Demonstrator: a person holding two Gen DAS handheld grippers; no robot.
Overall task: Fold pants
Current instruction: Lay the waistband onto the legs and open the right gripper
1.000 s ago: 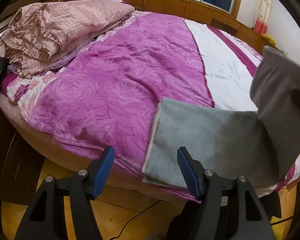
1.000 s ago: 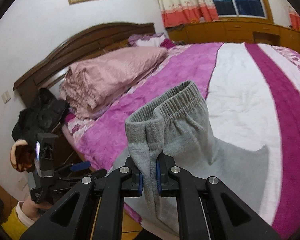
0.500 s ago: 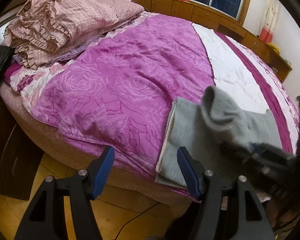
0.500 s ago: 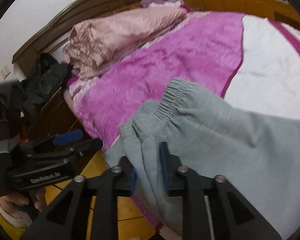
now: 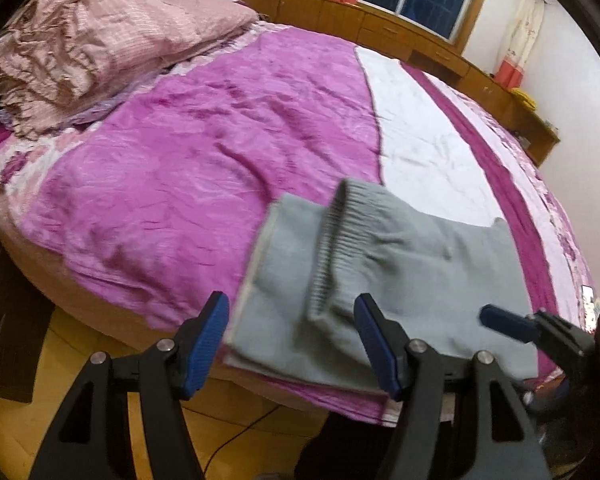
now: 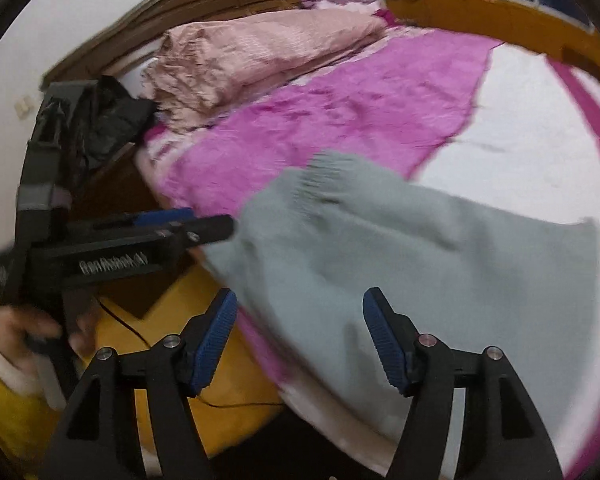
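Observation:
Grey sweatpants [image 5: 412, 276] lie folded over on the near edge of the bed, the ribbed waistband [image 5: 332, 248] on top of the lower layer. In the right wrist view the pants [image 6: 400, 264] fill the middle. My left gripper [image 5: 292, 336] is open and empty, just short of the fold's near edge. My right gripper [image 6: 296, 336] is open and empty, over the pants' near edge. The right gripper's tip shows in the left wrist view [image 5: 512, 326]; the left gripper shows in the right wrist view [image 6: 172, 226].
The bed has a magenta and white quilt [image 5: 228, 140]. A pink bundle of bedding [image 5: 100, 44] lies at its head, by the wooden headboard [image 6: 220, 4]. Dark clothes [image 6: 108, 120] sit on a bedside stand. Wooden floor [image 5: 100, 344] with a cable lies below.
My right gripper brought the waistband down onto the lower layer, opened and let it go. The left gripper stayed open and drew closer to the fold.

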